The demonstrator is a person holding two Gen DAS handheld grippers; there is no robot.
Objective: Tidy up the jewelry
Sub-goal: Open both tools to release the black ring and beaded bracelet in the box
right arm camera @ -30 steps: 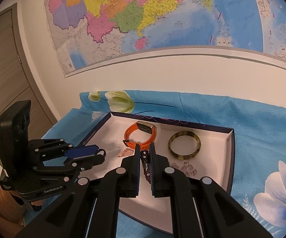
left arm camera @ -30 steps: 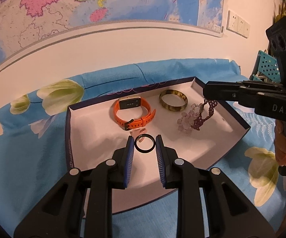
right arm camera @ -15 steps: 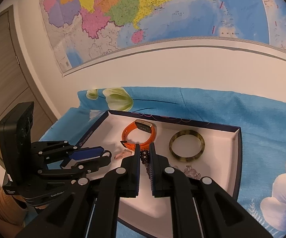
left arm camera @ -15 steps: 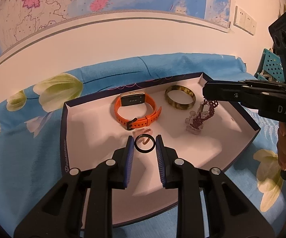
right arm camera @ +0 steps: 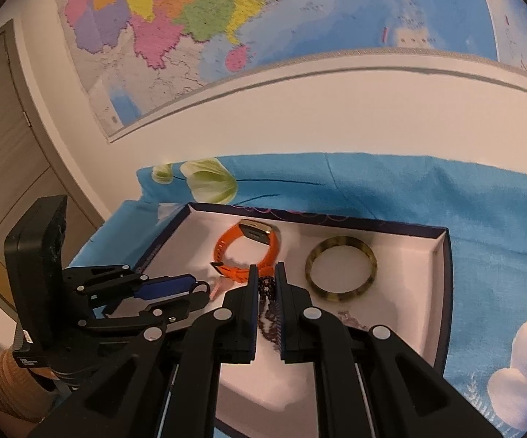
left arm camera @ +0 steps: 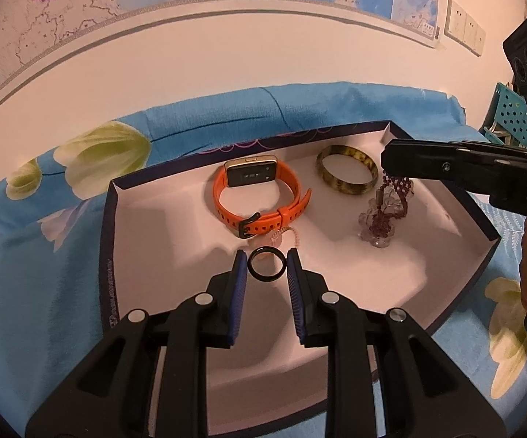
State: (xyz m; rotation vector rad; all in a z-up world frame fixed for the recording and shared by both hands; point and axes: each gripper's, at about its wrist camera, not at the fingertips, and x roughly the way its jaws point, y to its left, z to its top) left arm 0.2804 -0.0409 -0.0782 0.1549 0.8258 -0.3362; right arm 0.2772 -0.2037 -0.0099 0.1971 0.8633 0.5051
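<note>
Behind, map point(right arm camera: 300, 18) above blue floral cloth point(left arm camera: 44, 273)

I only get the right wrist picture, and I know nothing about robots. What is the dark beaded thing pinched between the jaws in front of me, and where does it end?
Observer: The right gripper holds a purple beaded strand. Your own jaws hide its lower end. The left wrist view shows clear flower-shaped beads there, which seem to rest on the floor of the tray.
Operator: And the other tool on my left, is it carrying anything?
Observer: Yes. You see it only from the side. Head-on, the left gripper pinches a thin black ring by its two sides between blue pads.
</note>
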